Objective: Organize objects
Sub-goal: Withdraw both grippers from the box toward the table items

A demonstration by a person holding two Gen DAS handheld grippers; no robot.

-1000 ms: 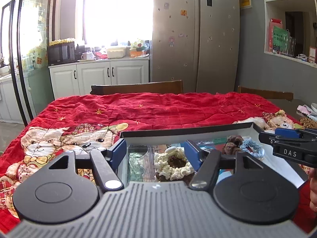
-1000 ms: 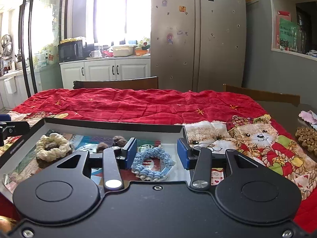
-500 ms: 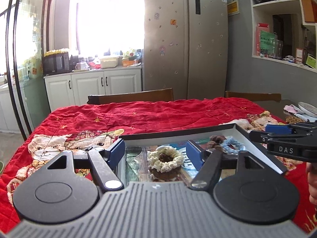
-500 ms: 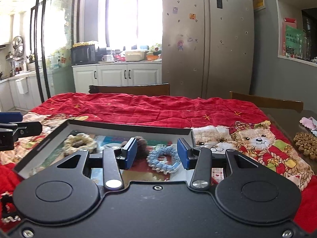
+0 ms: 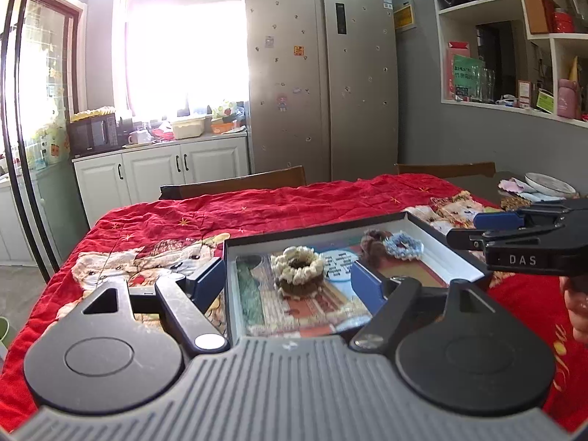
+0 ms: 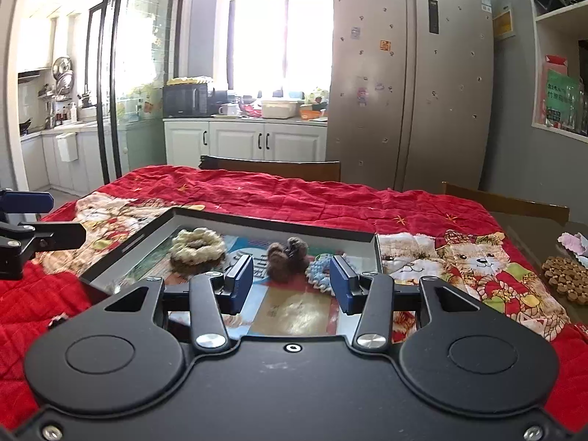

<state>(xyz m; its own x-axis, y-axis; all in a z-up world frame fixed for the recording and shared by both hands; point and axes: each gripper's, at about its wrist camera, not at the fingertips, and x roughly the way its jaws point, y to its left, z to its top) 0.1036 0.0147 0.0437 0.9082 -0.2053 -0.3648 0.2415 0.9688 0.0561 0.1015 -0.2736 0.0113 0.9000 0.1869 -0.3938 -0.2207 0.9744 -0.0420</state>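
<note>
Scrunchies (image 6: 198, 248) are sitting loose in the tray (image 6: 279, 222) — left gripper (image 5: 288, 284) opening, right gripper (image 6: 292, 283) gaping empty — a careless sweep risks scattering them.

You have a tray (image 6: 279, 225) on the blanket (image 6: 330, 198); in it one scrunchie (image 6: 197, 248) lies by its left edge, two scrunchies (image 6: 288, 259) touching near its right edge.

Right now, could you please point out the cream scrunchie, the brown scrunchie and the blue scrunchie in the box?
cream scrunchie (image 5: 298, 264): left wrist view, on its front ruffle.
brown scrunchie (image 6: 286, 261): right wrist view, on its fuzzy middle.
blue scrunchie (image 5: 403, 245): left wrist view, on its front ruffle.
</note>
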